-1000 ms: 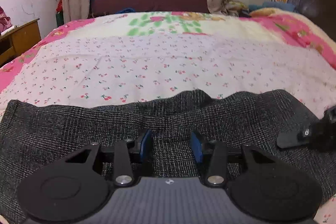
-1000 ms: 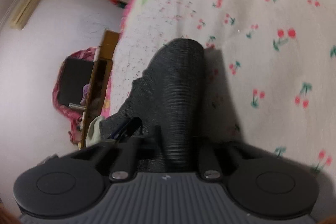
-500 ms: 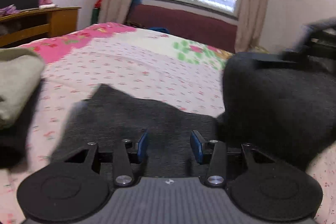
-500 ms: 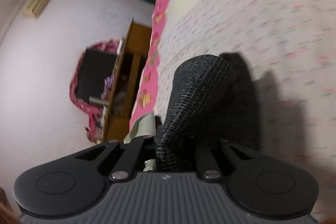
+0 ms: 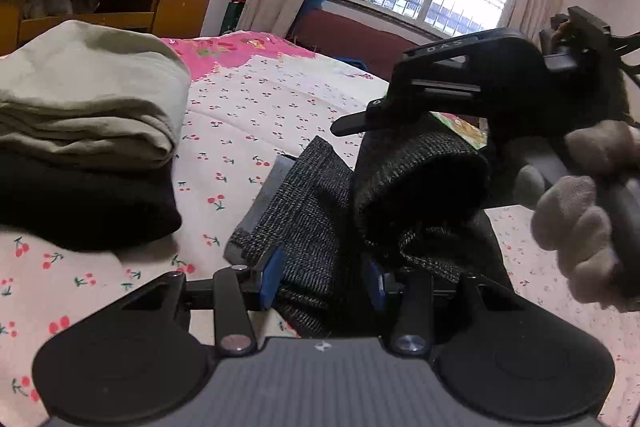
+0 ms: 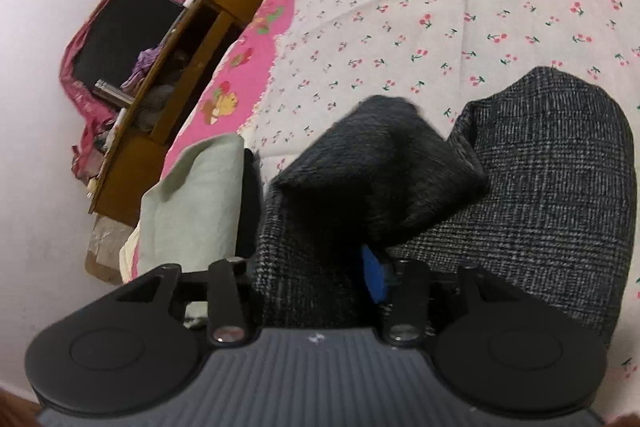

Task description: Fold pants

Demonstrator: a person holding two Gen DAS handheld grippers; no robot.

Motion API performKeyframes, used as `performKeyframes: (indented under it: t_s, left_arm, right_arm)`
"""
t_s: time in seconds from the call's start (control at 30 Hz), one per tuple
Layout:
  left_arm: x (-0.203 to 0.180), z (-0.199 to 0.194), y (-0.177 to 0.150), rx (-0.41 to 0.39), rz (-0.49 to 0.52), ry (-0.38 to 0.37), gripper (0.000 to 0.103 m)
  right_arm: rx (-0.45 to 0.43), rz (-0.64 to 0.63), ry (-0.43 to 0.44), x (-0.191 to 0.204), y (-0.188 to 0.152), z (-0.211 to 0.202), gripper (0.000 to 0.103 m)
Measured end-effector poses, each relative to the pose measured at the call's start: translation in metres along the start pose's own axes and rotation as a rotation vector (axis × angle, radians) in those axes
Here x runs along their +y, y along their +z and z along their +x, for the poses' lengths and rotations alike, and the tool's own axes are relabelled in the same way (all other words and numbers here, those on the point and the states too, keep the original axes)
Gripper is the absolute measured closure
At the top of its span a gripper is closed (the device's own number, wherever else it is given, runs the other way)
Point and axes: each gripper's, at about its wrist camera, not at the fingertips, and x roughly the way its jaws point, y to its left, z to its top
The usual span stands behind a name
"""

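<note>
The dark grey checked pants (image 5: 312,211) lie on the cherry-print bedcover (image 5: 240,115), with one end folded back over the rest. My left gripper (image 5: 324,279) sits low at the near edge, jaws apart, with fabric lying between the blue pads (image 5: 272,275); no squeeze shows. My right gripper (image 5: 372,95), held by a gloved hand (image 5: 580,219), hovers over the raised fold. In the right wrist view, the right gripper (image 6: 320,267) has its jaws opening. The pants (image 6: 552,167) still fill the gap, hiding the left pad.
A stack of folded clothes, olive-green (image 5: 80,107) on black (image 5: 80,199), rests on the bed at the left, close to the pants. A wooden desk (image 5: 120,3) stands beyond the bed's left side. Bare bedcover stretches toward the window.
The right gripper lifted one end of the pants, carried it over the rest and opened its jaws. The left gripper's view swung left, bringing the folded stack into sight.
</note>
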Motion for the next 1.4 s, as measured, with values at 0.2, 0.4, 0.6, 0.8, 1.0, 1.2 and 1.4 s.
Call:
performKeyframes:
  t_s: [0.2, 0.4, 0.6, 0.8, 1.0, 1.2, 1.4]
  left_arm:
    - [0.008, -0.017, -0.002, -0.008, -0.072, -0.012, 0.045]
    - [0.01, -0.034, 0.009, -0.083, -0.069, 0.018, 0.042]
    - [0.005, -0.039, 0.029, -0.145, -0.024, 0.005, 0.039]
    - [-0.012, 0.039, 0.033, 0.067, 0.115, 0.031, 0.037]
    - [-0.032, 0.032, 0.037, 0.076, 0.252, 0.099, 0.036]
    - [-0.047, 0.036, 0.044, 0.111, 0.285, 0.097, 0.032]
    - [-0.064, 0.037, 0.043, 0.178, 0.32, 0.147, 0.032]
  right_arm:
    - [0.008, -0.202, -0.022, 0.044, -0.006, -0.003, 0.047]
    - [-0.039, -0.3, -0.033, 0.052, -0.013, -0.026, 0.047]
    - [-0.097, -0.352, -0.134, 0.026, -0.02, -0.038, 0.047]
    - [-0.036, -0.336, -0.226, -0.009, -0.022, -0.023, 0.05]
    - [-0.142, -0.304, -0.162, -0.008, -0.031, -0.071, 0.045]
    - [-0.076, -0.283, -0.257, -0.034, -0.045, -0.059, 0.04]
    - [-0.13, -0.247, -0.222, -0.034, -0.049, -0.093, 0.04]
